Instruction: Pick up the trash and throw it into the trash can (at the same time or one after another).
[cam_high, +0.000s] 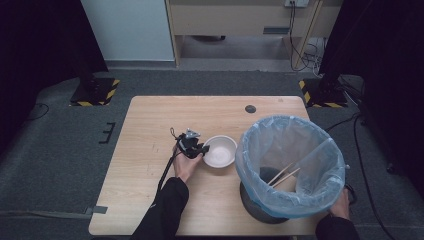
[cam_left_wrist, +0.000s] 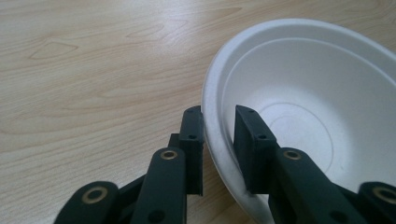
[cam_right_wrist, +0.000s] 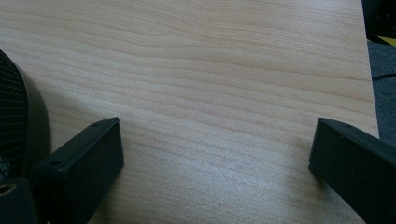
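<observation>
Left gripper (cam_left_wrist: 218, 122) clamped thinly on near rim of white bowl (cam_left_wrist: 317, 107), right gripper (cam_right_wrist: 215, 158) spread wide over bare table (cam_right_wrist: 224, 70); risk: flimsy rim buckling, bowl slipping free on lift.

a white bowl (cam_high: 220, 151) of thin, paper-like stuff stands upright and empty on the table (cam_high: 150, 120), just left of the bin (cam_high: 292, 165) lined with a pale blue bag. its inside shows faint round rings at the bottom. its near-left rim sits between the two black jaws of the left tongs (cam_left_wrist: 218, 135), one inside, one outside.
</observation>
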